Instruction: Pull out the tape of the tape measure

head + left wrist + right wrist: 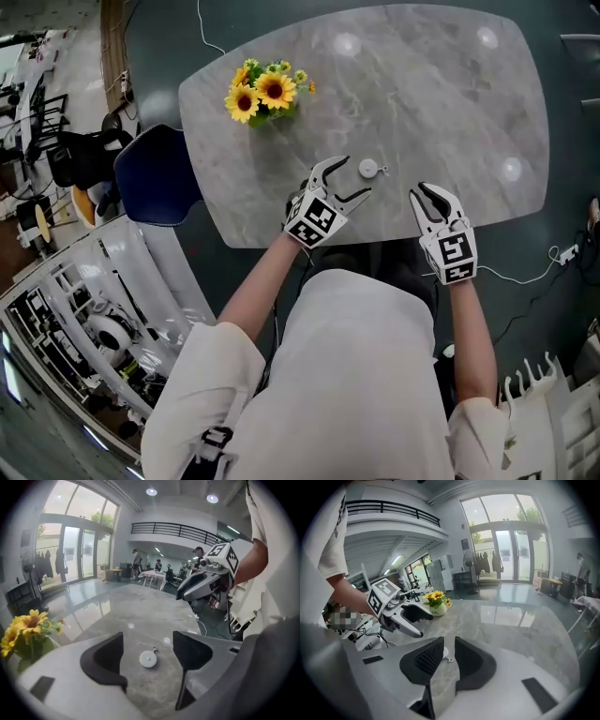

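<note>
The tape measure (pixel 368 169) is a small white round case with a metal ring, lying on the grey marble table (pixel 450 112) near its front edge. My left gripper (pixel 353 178) hovers just in front of it, open wide. In the left gripper view the case (pixel 148 659) lies on the table past the gap between the two dark pads (pixel 192 651), untouched. My right gripper (pixel 424 193) hangs to the right of it, jaws a narrow gap apart with nothing between them. In the right gripper view the case (pixel 440 652) peeks out beside the left pad (pixel 427 660).
A vase of sunflowers (pixel 263 92) stands at the table's far left. A dark blue chair (pixel 157 175) sits at the left end of the table. Cables (pixel 525 277) trail on the floor to the right. Shelving and equipment (pixel 84 328) crowd the lower left.
</note>
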`<action>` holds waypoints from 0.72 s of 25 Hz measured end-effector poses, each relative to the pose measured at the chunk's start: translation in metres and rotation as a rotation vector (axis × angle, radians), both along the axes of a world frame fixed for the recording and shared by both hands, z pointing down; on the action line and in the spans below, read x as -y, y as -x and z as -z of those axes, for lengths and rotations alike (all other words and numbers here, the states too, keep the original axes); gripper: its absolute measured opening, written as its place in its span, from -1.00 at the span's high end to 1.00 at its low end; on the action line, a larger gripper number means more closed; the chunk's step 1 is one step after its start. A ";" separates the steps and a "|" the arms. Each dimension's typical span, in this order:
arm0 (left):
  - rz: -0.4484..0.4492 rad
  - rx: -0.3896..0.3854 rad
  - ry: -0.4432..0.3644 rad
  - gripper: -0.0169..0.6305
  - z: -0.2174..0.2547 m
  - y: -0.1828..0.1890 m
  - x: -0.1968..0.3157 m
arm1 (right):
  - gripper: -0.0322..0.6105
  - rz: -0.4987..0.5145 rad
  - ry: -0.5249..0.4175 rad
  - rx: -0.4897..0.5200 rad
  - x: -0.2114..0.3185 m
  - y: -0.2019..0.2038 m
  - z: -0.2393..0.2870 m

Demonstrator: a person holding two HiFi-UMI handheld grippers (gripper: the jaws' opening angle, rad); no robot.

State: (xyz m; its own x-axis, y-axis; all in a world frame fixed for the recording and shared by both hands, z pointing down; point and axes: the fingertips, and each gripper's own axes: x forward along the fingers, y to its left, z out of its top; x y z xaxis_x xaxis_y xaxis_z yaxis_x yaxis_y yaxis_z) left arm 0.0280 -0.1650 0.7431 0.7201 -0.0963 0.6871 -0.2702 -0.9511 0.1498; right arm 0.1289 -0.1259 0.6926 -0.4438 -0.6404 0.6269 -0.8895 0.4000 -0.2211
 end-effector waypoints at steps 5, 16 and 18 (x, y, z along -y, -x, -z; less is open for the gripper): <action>-0.140 0.090 -0.009 -0.06 -0.049 -0.014 -0.010 | 0.61 0.008 0.059 0.013 -0.001 0.006 -0.037; -0.285 0.193 -0.004 -0.06 -0.120 -0.021 -0.027 | 0.61 0.055 0.150 0.022 -0.011 0.026 -0.099; -0.306 0.209 -0.015 -0.05 -0.129 -0.021 -0.029 | 0.61 0.059 0.158 0.025 -0.014 0.029 -0.103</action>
